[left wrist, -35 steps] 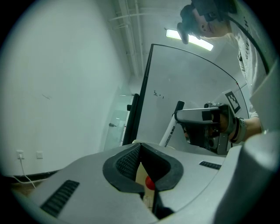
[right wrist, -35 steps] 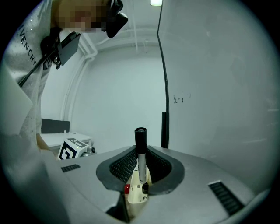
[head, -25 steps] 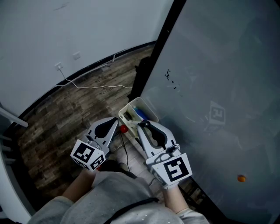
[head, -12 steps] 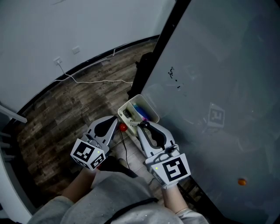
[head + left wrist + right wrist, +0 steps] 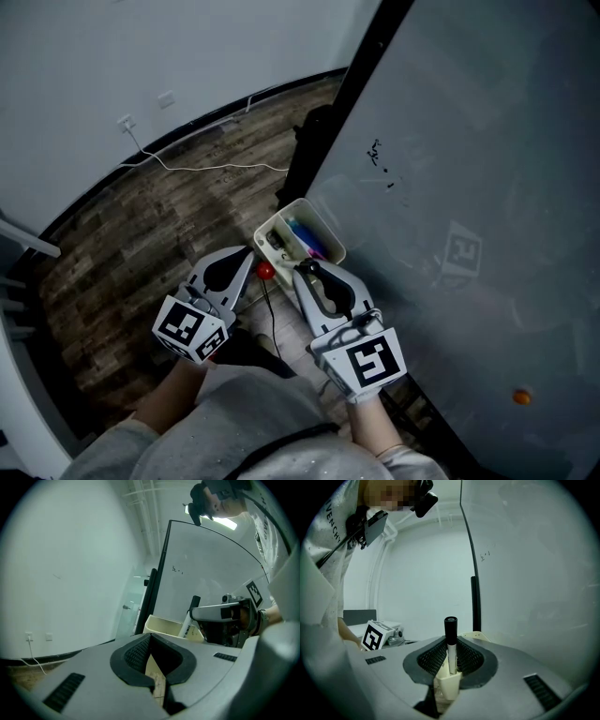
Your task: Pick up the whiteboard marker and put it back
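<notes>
A whiteboard marker (image 5: 450, 641) with a white body and black cap stands upright between the jaws of my right gripper (image 5: 451, 654), which is shut on it. The left gripper view shows the same marker (image 5: 188, 624) held just beside a cream pen box (image 5: 164, 623). In the head view the right gripper (image 5: 306, 270) points at the near end of that box (image 5: 278, 216), which hangs at the lower edge of the whiteboard (image 5: 469, 187). A blue pen (image 5: 302, 232) and others lie in the box. My left gripper (image 5: 247, 259) sits to the left, jaws together, holding nothing.
A black stand post (image 5: 328, 122) runs along the whiteboard's left edge. A small red object (image 5: 266, 272) sits between the grippers below the box. A white cable (image 5: 206, 169) trails over the wooden floor (image 5: 141, 244). An orange dot (image 5: 521, 397) is on the board.
Both grippers stay where they were, with the marker still gripped by the box. Only the head camera has drifted slightly.
</notes>
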### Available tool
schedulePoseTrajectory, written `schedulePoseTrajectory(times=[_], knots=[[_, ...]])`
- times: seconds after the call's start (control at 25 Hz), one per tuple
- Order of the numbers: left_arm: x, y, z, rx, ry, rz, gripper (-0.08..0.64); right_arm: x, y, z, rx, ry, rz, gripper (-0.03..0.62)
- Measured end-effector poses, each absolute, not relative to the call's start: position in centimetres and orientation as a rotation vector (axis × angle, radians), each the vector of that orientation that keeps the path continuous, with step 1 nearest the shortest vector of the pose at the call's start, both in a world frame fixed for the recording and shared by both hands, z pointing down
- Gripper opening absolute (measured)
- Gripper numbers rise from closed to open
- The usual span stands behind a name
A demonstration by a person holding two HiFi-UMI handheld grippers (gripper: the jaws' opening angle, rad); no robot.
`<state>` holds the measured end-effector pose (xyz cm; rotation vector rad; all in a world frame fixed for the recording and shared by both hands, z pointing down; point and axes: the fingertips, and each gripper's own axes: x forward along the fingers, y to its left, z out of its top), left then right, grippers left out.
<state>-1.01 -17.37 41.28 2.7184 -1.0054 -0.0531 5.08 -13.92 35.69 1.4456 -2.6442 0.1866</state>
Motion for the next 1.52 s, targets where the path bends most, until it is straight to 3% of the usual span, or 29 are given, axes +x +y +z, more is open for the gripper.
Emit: schedulePoseTrajectory(times=[1.52], knots=[[-1.1,-16.7,42.4,2.688,-1.002,-0.034,0.011,4.2,-13.7,37.0,1.446,-2.596,0.058,0.077]])
